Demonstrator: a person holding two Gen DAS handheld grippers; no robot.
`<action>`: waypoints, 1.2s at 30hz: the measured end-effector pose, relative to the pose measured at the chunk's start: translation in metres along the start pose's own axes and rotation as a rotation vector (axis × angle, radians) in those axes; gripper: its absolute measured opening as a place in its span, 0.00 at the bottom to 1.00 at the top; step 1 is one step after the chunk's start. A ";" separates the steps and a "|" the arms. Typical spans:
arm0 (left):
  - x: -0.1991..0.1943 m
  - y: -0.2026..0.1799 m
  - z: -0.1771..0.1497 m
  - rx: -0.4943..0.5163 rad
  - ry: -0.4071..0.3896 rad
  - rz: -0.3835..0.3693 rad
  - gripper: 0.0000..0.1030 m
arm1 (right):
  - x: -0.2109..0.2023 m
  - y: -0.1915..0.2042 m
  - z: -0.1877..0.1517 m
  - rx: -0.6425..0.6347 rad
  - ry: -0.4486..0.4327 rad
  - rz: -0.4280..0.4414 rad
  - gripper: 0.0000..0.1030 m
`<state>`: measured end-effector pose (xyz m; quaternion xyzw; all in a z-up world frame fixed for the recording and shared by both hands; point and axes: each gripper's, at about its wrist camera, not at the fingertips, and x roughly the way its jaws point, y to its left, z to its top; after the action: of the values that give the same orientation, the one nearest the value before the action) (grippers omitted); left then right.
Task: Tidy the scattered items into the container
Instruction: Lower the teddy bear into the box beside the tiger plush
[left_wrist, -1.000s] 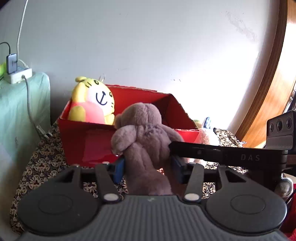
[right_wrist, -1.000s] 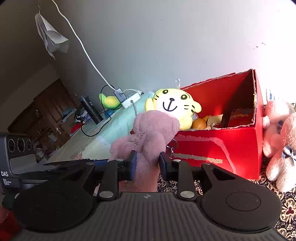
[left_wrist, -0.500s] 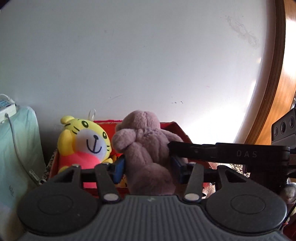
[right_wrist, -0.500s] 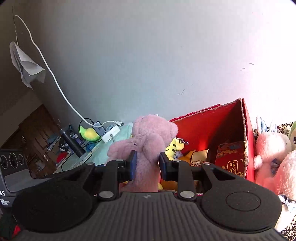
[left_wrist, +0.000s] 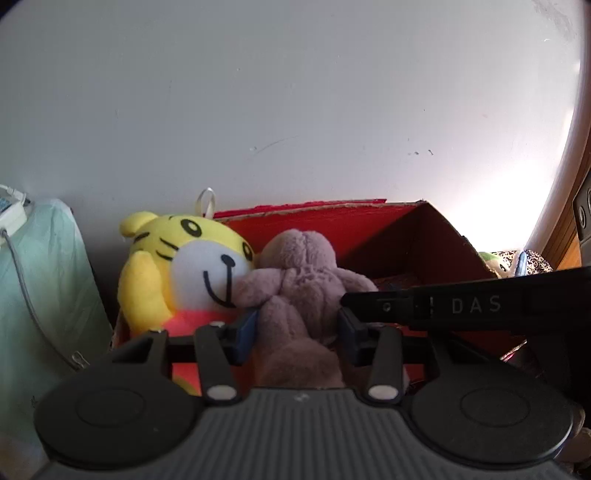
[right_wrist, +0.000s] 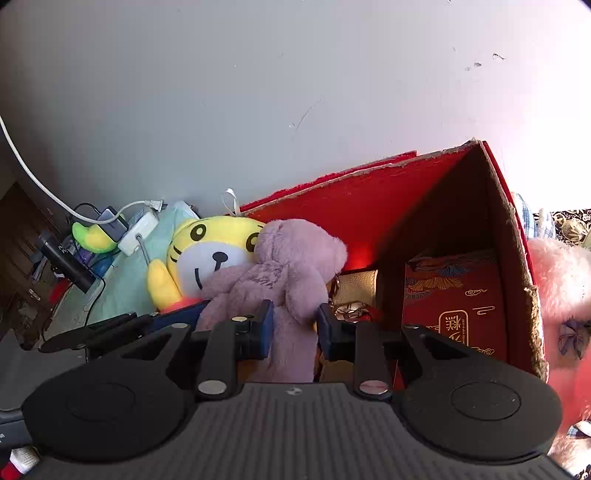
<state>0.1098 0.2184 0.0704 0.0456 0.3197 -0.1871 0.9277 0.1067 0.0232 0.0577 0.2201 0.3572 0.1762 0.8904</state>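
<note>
Pale grey wall (left_wrist: 295, 92) fills the background behind both views. Left hand-held gripper (left_wrist: 298, 326) pinches the mauve teddy bear (left_wrist: 299, 291) at its body, blue pads pressing into the plush on both sides; its jaws have just been closing a little further on the toy. Right hand-held gripper (right_wrist: 295, 326) also clamps the same bear, its pads narrowly set and sunk into the plush at the bear's lower body. The bear hangs upright over the open red cardboard box (left_wrist: 369, 225), its head and one arm touching the yellow tiger plush (left_wrist: 184, 266) that sits in the box's left corner.

Only the right wrist view looks down into the box: a red packet with gold print (right_wrist: 454, 302) leans against the right wall, with a beige item beside it. That view also shows a pink plush (right_wrist: 561, 280) outside the box on the right, and a white charger with cables (right_wrist: 138, 236) on pale green cloth (right_wrist: 122, 291) to the left. The left wrist view shows the right gripper's black arm crossing in from the right, and a wooden frame (left_wrist: 580, 206) at the edge.
</note>
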 end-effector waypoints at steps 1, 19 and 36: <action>0.003 -0.003 -0.003 0.002 0.017 0.010 0.45 | 0.004 0.002 0.000 -0.004 0.022 -0.018 0.27; 0.012 -0.014 -0.022 -0.003 0.040 0.088 0.44 | 0.007 -0.017 -0.013 0.100 0.085 -0.067 0.33; -0.002 -0.015 -0.021 -0.028 0.018 0.068 0.33 | 0.025 -0.002 -0.006 0.041 0.136 -0.085 0.19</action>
<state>0.0905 0.2092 0.0557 0.0451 0.3287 -0.1504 0.9313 0.1195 0.0352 0.0388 0.2101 0.4296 0.1454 0.8661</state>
